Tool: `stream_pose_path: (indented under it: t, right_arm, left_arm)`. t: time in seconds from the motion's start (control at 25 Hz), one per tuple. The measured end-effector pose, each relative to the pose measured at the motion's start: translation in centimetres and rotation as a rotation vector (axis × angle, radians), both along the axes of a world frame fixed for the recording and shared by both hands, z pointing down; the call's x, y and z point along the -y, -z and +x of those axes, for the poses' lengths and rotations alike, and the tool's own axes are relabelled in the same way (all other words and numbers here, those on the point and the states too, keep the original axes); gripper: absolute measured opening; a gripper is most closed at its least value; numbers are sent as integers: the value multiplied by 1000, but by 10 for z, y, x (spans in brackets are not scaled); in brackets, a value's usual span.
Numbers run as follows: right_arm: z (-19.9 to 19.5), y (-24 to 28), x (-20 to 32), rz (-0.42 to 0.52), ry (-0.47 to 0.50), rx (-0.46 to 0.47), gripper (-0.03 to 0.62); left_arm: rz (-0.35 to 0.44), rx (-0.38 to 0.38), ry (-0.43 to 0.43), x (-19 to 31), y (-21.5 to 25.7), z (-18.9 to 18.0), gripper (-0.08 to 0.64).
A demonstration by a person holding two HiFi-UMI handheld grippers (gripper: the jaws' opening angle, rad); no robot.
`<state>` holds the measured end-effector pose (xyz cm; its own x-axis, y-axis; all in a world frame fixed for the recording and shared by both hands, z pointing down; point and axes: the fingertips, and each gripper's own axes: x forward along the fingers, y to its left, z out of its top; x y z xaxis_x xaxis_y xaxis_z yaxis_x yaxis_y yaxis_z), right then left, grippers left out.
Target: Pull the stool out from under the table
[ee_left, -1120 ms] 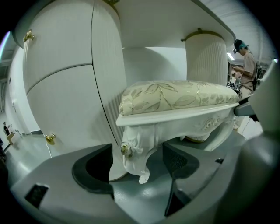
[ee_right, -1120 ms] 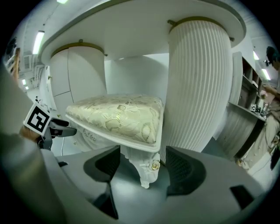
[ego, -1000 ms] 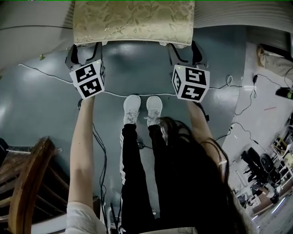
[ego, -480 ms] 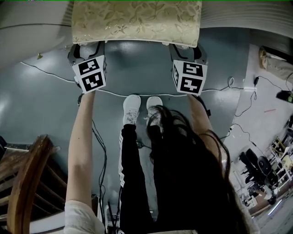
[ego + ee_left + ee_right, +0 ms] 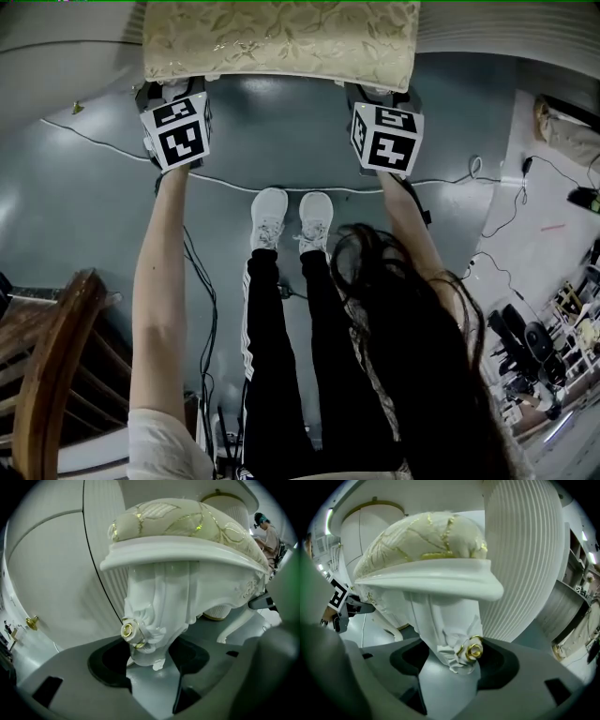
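Grey-blue floor [image 5: 281, 141], thin cables [image 5: 309, 190] trailing across it, and a dark wooden chair [image 5: 47, 375] off to one side. The pale table [image 5: 66, 37] takes up the far side, w/ its ribbed white base [image 5: 520, 550] right behind the stool [image 5: 281, 42]. The stool has a gold-leaf cushion and carved white legs. It sits at the table's edge, close against that base, and the cushion's far end runs out of the head view, so I can't say how much is tucked under. The person stands facing it, both arms stretched forward & down. The left hand-held gripper [image 5: 150, 660] has the stool's front left leg [image 5: 150, 616] between its jaws, just by the gold rosette. The jaws have just been closing in but stand fairly wide, and the pads don't look pressed on yet. The right hand-held gripper [image 5: 454, 665] is in the same position on the front right leg [image 5: 445, 630]. Its jaws are apart, one either side of the carved knee, pads just beside it w/ no clear squeeze that I can see. So I'd say both are lined up on the legs, but the grip isn't finished and the pull hasn't begun. What's left is prob. to clamp both legs evenly, then drag the stool back toward the white shoes [image 5: 291, 220] till it's clear of the table. It needs care: if one side bites first, the stool may twist.
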<state>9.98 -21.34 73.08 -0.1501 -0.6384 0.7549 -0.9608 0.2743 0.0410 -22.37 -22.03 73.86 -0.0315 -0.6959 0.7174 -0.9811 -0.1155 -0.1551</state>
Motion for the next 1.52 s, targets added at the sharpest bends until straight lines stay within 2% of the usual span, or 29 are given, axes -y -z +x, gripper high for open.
stream_pose_path:
  t: [0.2,0.56,0.88,1.12,1.28,1.52]
  right_arm:
    - [3,-1,-2,-20,41,-52,286]
    - [6,-2,0,-4,100,-86,272]
    - [6,-5,-2,-27,137,-83,270]
    - [9,-6,2,-38,208,-92,272]
    - [11,-7,2,-68,238,-106,272]
    - [14,-8,4,-72,253,-99,273]
  left_arm:
    - [-15,5,-26,-1,1,0,270]
    - [-30,15,-9,-3,-1,0,267]
    - [-73,18,38,-13,-1,0,264]
    - [-105,15,142,-22,-2,2,264]
    - [-67,21,149,-29,0,5,262]
    - [-88,21,195,-33,1,7,261]
